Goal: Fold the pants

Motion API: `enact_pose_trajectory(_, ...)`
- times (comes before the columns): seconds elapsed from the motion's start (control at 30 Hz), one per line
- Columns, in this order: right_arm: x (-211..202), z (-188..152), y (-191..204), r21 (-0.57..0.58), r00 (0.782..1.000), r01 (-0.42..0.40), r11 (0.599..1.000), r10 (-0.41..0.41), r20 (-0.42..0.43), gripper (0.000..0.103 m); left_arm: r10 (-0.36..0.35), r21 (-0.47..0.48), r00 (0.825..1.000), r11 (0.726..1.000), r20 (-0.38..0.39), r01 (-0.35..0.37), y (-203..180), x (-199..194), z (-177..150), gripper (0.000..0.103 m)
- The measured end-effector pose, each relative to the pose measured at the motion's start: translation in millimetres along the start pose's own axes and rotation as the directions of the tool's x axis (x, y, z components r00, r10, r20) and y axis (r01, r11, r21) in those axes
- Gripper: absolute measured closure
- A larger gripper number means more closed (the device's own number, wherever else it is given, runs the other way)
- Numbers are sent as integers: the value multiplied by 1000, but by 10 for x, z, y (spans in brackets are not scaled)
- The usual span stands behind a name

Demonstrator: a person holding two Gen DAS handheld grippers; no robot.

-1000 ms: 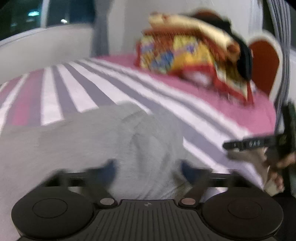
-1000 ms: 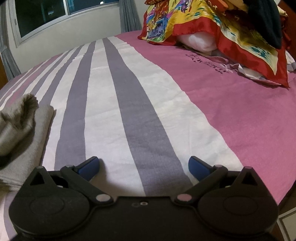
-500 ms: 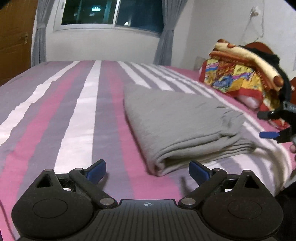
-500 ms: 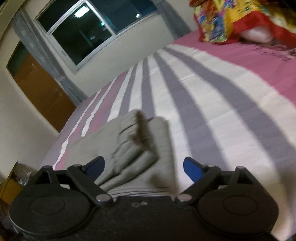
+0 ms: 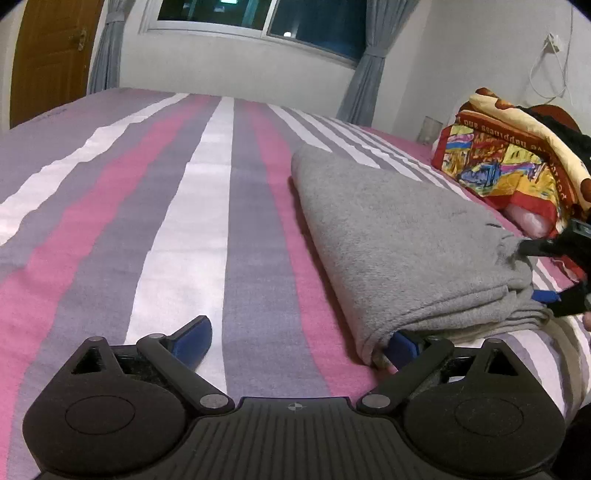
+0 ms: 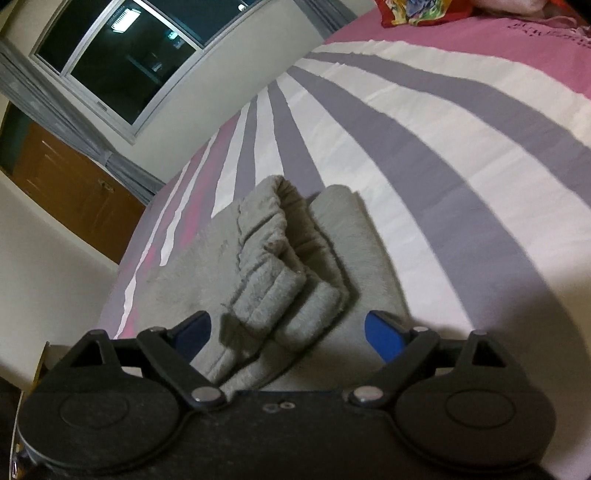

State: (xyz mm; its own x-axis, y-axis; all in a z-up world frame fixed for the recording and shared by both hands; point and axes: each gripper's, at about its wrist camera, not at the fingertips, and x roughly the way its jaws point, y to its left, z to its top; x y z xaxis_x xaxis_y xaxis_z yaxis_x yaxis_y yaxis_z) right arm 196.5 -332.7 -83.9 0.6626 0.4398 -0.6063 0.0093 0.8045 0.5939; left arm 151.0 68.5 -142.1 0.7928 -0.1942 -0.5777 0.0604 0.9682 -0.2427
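Your left gripper (image 5: 299,341) is spread wide and grasping nothing. Its right fingertip (image 5: 402,345) is tucked against the near corner of the folded grey pants (image 5: 388,240), apparently just under the bottom layer, while the other fingertip hangs over bare striped bedsheet (image 5: 192,221). Your right gripper (image 6: 286,332) is also spread wide with nothing between its fingers. It hovers above the far end of the pants (image 6: 280,266), straddling the stacked, ribbed cuffs, and in the left camera it shows at the right edge, level with that end (image 5: 554,273).

The pants look folded into a thick rectangle already, so this step reads as either one last fold or a tidy-up. If you fold again, get both grippers onto the same short end and pinch through all the layers, not only the top one, or the bundle will shear apart. The cuffs ahead of your right gripper lie uneven, one riding over the other; square them first.

Left of the left gripper and ahead of it, the sheet lies flat and open toward the window (image 5: 258,18), so that is your room to carry a fold. To the right, beyond the pants, a pile of bright bedding (image 5: 509,158) sits near; keep clear of it. The near edge of the bed seems close under both grippers, so work away from yourself.
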Motion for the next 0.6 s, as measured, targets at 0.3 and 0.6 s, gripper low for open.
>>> enact_pose_trajectory(0.3,-287,35,532,-185,990,-42,982,65,121,59,-11,-36,1000,999,15,12,20,-2,-26,7)
enact_pose_trajectory(0.6,-183,-230,9,-76,995,70,995,-64,77,61,4,3,1000,1000,-3,-4,-61,59,-28,3)
